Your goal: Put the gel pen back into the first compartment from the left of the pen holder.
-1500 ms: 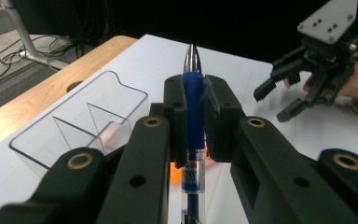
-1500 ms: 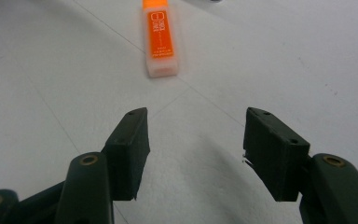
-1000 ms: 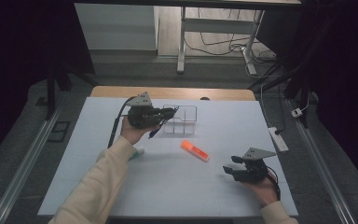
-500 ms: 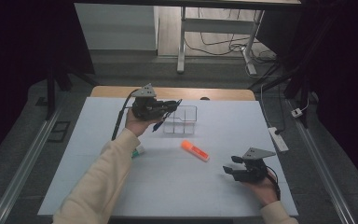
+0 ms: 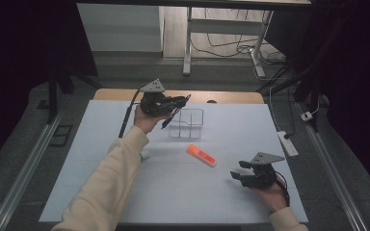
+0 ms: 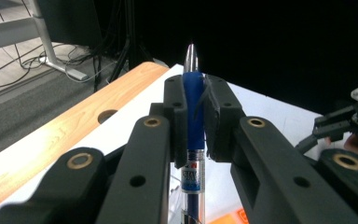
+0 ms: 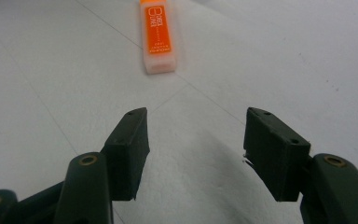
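**Blue pen clamped in left gripper, held above the clear organiser**

Object: blue pen (image 6: 193,100), slim plastic barrel with a metal tip and a printed clear lower section. Judged light and rigid; the smooth round barrel could swivel or slide lengthwise if gripped loosely. The blue grip section is probably slightly rubbery and looks the best place to hold, and that is where the pads sit now.

Grip: in the left gripper view the left gripper (image 6: 195,109) has its jaws closed tight on the pen from both sides. The barrel runs along the jaws, with the metal tip past their ends and the printed section trailing back between the arms. No gap shows at either pad.

Position: in the high view the left gripper (image 5: 176,103) is held in the air at the far side of the table, just at the near-left corner of the clear organiser (image 5: 188,124). The pen (image 5: 170,120) hangs tilted, its lower end pointing down toward the white table (image 5: 125,192). Whether it is over a compartment or just outside the wall cannot be told.

Elsewhere: the right gripper (image 5: 238,176) rests low at the near right, jaws apart and empty. In its own view the orange highlighter (image 7: 157,35) lies flat ahead of the right gripper (image 7: 193,140), well apart from it. A small pale item (image 5: 144,155) lies beside the left sleeve; it is too small to identify.
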Available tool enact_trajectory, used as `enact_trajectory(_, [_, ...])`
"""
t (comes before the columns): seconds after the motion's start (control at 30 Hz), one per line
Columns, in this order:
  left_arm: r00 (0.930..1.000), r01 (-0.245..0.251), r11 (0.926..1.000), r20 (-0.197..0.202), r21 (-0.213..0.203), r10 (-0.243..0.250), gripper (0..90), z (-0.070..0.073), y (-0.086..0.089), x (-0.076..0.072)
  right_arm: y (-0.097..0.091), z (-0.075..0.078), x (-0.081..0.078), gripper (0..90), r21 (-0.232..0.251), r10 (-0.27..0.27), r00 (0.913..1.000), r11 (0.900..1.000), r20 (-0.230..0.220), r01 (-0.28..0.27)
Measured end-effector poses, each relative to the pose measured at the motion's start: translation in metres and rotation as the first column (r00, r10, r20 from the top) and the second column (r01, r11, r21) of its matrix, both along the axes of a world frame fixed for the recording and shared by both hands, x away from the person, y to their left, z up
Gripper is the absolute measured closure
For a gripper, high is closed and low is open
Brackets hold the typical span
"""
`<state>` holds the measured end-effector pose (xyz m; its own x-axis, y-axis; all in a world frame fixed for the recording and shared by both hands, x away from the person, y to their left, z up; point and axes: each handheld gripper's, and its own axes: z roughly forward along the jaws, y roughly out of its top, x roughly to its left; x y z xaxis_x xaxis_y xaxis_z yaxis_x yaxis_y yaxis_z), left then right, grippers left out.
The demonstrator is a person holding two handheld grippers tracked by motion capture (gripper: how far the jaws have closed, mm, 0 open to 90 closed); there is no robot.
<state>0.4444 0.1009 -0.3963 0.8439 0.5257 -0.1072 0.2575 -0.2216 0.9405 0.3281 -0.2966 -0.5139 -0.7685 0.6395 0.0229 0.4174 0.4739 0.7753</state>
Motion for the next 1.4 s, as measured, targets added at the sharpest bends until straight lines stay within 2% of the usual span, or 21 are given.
enact_trajectory(0.33, [1.0, -0.009, 0.9999, -0.003, -0.009, 0.009, 80.1, 0.001, -0.002, 0.011, 0.0, 0.0, 0.0, 39.6, 0.0, 0.002, 1.0, 1.0, 0.0, -0.002])
enact_trajectory(0.6, [0.9996, -0.025, 0.9996, -0.009, 0.011, 0.025, 80.1, -0.001, -0.006, 0.025, 0.001, -0.001, 0.0, 39.6, -0.006, 0.005, 1.0, 1.0, 0.0, -0.005])
enact_trajectory(0.83, [0.9996, -0.03, 0.9993, -0.002, -0.021, 0.03, 80.0, 0.001, -0.011, 0.036, 0.001, -0.001, 0.0, 39.6, -0.009, 0.002, 1.0, 1.0, -0.002, -0.002])
enact_trajectory(1.1, [0.9988, -0.047, 0.9988, -0.01, -0.014, 0.047, 80.0, -0.007, -0.016, 0.049, 0.002, -0.001, -0.001, 39.6, -0.011, 0.005, 1.0, 0.9999, -0.002, -0.005])
enact_trajectory(1.4, [0.9971, -0.076, 0.9964, -0.01, -0.036, 0.076, 79.8, -0.014, -0.015, 0.06, 0.002, -0.001, 0.0, 39.5, -0.017, 0.008, 1.0, 0.9998, -0.004, -0.008])
